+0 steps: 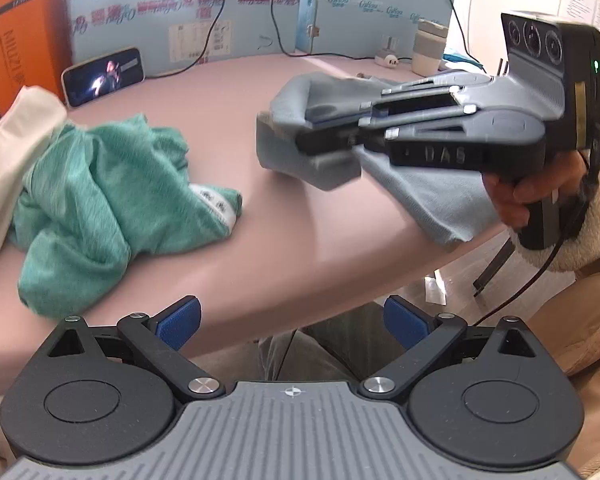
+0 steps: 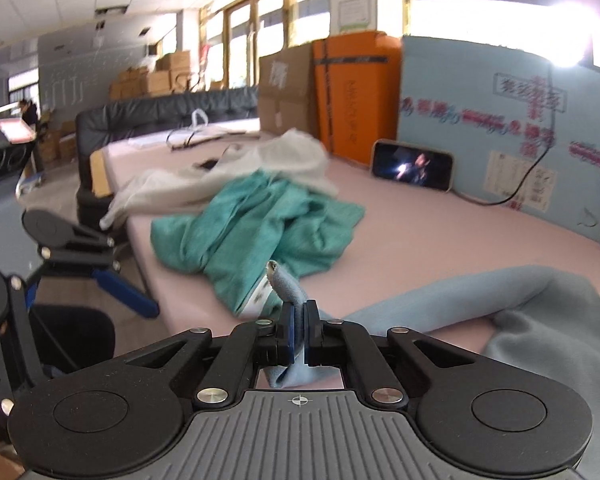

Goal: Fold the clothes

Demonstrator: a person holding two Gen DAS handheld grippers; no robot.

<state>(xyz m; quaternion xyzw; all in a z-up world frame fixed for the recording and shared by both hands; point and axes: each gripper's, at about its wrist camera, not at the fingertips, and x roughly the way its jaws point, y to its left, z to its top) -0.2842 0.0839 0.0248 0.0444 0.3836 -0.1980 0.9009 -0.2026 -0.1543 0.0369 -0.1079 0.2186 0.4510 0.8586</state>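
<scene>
A grey-blue garment (image 1: 420, 188) lies at the right of the pink table (image 1: 228, 104), one edge hanging over the front. My right gripper (image 2: 298, 328) is shut on a fold of that grey-blue garment (image 2: 540, 320); a strip of cloth sticks up between its blue pads. From the left wrist view the right gripper (image 1: 312, 140) reaches in from the right, held by a hand (image 1: 512, 196). My left gripper (image 1: 292, 322) hangs open below the table's front edge, empty. A crumpled green garment (image 1: 108, 204) sits at the left; the green garment (image 2: 256, 232) lies just beyond the right gripper.
A cream garment (image 2: 236, 176) lies behind the green one. A phone (image 1: 104, 76) leans on a light-blue board (image 1: 188, 8), with cables, an orange box (image 1: 12, 40) and a cup (image 1: 428, 48) at the back. The person's legs are under the table.
</scene>
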